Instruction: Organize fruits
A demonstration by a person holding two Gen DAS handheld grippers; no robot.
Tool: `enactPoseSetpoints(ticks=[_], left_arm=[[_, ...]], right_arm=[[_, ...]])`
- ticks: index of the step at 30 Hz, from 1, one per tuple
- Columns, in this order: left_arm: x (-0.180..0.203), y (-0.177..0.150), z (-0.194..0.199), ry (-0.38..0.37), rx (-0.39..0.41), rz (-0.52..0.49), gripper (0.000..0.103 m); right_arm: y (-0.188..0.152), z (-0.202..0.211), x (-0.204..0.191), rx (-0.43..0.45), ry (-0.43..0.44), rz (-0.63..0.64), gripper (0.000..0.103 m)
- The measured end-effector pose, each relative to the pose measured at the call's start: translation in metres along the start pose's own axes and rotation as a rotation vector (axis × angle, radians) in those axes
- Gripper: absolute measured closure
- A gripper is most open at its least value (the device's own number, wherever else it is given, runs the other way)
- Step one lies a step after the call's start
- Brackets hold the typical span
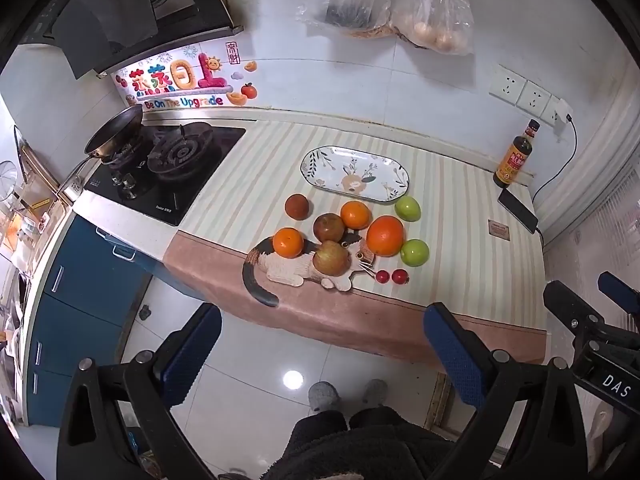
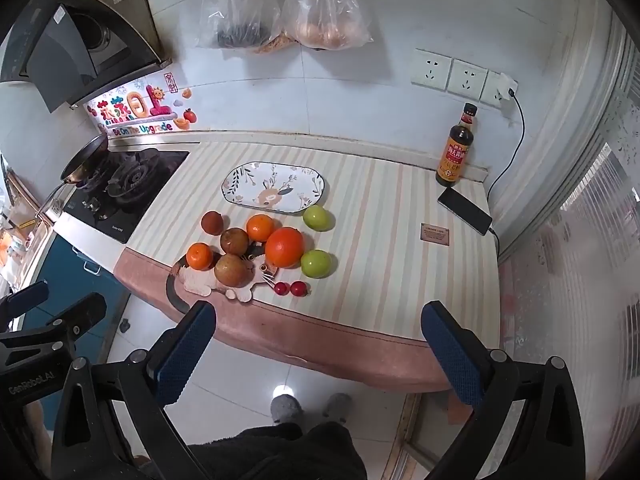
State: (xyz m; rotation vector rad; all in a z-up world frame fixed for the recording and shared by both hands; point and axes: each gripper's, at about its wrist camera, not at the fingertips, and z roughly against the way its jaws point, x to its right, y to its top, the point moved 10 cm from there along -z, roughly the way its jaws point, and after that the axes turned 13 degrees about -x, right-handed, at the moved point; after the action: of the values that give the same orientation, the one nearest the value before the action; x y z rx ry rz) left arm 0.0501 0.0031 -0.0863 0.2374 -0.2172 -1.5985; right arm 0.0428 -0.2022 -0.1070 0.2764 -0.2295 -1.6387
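Several fruits lie on the striped cloth near the counter's front edge: a big orange (image 1: 385, 235) (image 2: 284, 247), two small oranges (image 1: 288, 242) (image 1: 355, 215), brownish apples (image 1: 330, 258) (image 2: 232, 269), two green apples (image 1: 415, 252) (image 2: 315, 263), a dark fruit (image 1: 297, 207) and two small red fruits (image 1: 393, 276) (image 2: 293, 288). An oval floral plate (image 1: 320, 160) (image 2: 240, 184) sits empty behind them. My left gripper (image 1: 322, 350) and right gripper (image 2: 318, 350) are both open and empty, held off the counter's front edge, above the floor.
A gas stove (image 1: 168, 168) with a pan (image 1: 116, 132) is at the left. A sauce bottle (image 2: 456, 148), a phone (image 2: 464, 210) on a charging cable and wall sockets (image 2: 464, 76) are at the back right. Plastic bags (image 2: 288, 12) hang on the wall.
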Motion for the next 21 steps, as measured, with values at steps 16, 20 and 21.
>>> enactPoseSetpoints(ticks=[16, 20, 21], left_arm=[[-0.0069, -0.0005, 0.0001, -0.002, 0.001, 0.004, 0.0], [-0.0073, -0.0002, 0.0, -0.002, 0.001, 0.004, 0.0], [-0.0078, -0.0002, -0.0002, -0.003, 0.0, 0.006, 0.0]], right_arm=[[0.005, -0.0026, -0.0012, -0.003, 0.006, 0.001, 0.0], [0.0047, -0.0028, -0.0017, -0.003, 0.008, 0.002, 0.0], [0.0052, -0.0028, -0.0018, -0.002, 0.006, 0.003, 0.0]])
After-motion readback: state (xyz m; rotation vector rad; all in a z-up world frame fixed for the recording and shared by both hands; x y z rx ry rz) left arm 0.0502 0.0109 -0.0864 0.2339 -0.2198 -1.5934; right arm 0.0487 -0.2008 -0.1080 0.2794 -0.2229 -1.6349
